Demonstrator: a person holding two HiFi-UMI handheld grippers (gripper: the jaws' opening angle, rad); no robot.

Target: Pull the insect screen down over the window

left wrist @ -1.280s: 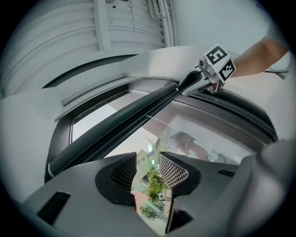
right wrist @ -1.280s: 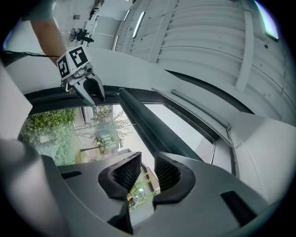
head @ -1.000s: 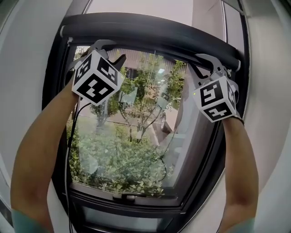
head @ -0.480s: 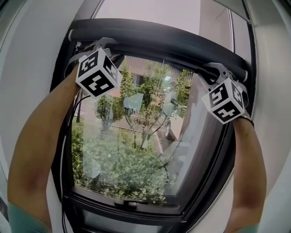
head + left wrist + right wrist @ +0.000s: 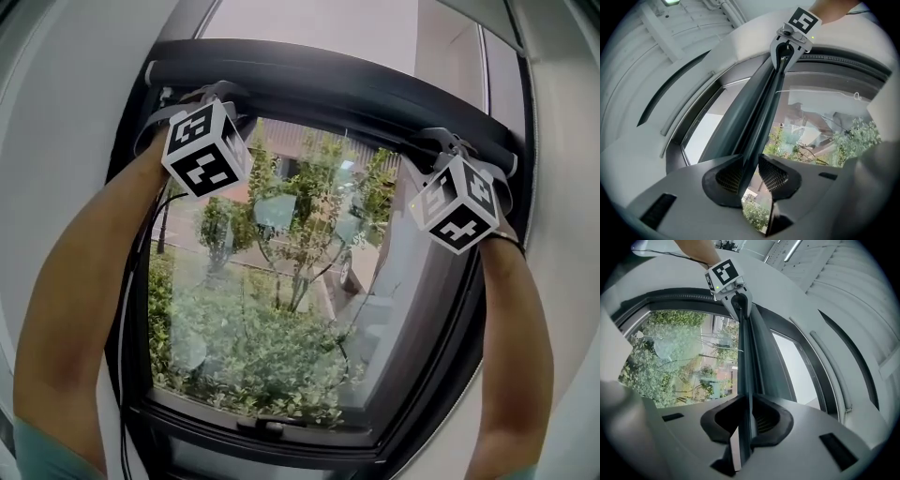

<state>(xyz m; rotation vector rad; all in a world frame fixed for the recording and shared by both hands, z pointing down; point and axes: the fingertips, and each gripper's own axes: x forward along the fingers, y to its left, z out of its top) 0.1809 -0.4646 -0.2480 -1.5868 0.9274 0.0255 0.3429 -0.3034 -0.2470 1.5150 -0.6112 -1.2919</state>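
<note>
Screen bar [image 5: 328, 86] sitting at top of window [image 5: 281, 309]. Left tongs [image 5: 750, 172] have just been closing around it, not yet pinching; right tongs [image 5: 749, 417], also closing, are gripping it. Likely light, stiff, spring-loaded: holding near both ends, pulling evenly.

Daylight through window [image 5: 281, 309], fisheye-warped edges, dark corners

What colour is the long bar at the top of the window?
Dark grey, nearly black. The screen bar shows best in the head view.
</note>
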